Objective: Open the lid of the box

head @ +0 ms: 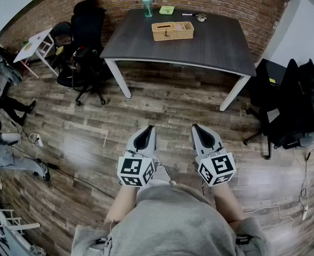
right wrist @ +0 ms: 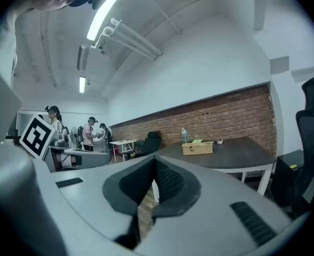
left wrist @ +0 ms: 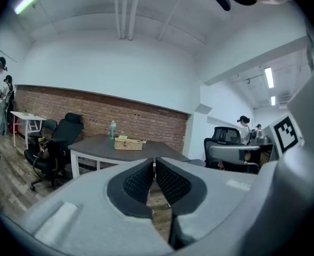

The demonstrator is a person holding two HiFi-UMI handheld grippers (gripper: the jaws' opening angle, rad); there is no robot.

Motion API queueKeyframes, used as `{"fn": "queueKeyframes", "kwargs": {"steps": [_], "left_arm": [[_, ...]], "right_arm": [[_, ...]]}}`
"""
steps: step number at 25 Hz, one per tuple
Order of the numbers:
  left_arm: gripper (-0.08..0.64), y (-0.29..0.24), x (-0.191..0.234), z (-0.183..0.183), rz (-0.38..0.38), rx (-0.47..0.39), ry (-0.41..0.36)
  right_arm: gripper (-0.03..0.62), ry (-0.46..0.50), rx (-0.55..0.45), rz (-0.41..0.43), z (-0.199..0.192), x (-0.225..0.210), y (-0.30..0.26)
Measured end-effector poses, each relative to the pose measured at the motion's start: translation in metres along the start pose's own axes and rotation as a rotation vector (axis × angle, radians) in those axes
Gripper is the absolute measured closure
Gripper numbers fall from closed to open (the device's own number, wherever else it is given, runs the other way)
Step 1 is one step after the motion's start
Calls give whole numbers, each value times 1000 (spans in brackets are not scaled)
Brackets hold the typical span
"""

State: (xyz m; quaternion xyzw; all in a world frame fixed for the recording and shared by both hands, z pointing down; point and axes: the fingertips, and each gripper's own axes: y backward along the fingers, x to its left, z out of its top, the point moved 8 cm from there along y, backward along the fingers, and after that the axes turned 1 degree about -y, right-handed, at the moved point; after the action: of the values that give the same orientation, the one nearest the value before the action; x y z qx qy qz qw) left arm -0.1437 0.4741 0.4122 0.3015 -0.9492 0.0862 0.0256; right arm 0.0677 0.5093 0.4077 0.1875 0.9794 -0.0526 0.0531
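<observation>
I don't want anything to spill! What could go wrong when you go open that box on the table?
1. The bottle stands beyond the box, so a long reach might tip it.
2. The left gripper and right gripper are both shut and empty. Unless they open first, they may only shove the box along the table.

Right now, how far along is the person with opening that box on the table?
Nothing looks done yet: the wicker box sits on the dark table with its lid apparently down. In hand: the left gripper and right gripper are both shut and empty, held over the wooden floor, well short of the table. Left to do: walk up, reach the box and lift its lid.
</observation>
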Motion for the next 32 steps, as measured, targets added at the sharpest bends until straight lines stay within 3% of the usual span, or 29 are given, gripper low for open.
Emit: {"fn": "queueKeyframes", "kwargs": {"steps": [11,15,25,32], "left_arm": [[532,13,-25,-2,9,-8,3],[532,11,-27,1,14,-14,12],[532,5,-24,0,11,-4,9],[506,-12,-17,-3,-26,7,18]], "right_arm": [[591,12,6,25,1,-4,24],[591,-33,-13,33,3,-11,26],[588,-36,-4,42,-1,-6,19],[533,-43,16,36,-5,-11,7]]}}
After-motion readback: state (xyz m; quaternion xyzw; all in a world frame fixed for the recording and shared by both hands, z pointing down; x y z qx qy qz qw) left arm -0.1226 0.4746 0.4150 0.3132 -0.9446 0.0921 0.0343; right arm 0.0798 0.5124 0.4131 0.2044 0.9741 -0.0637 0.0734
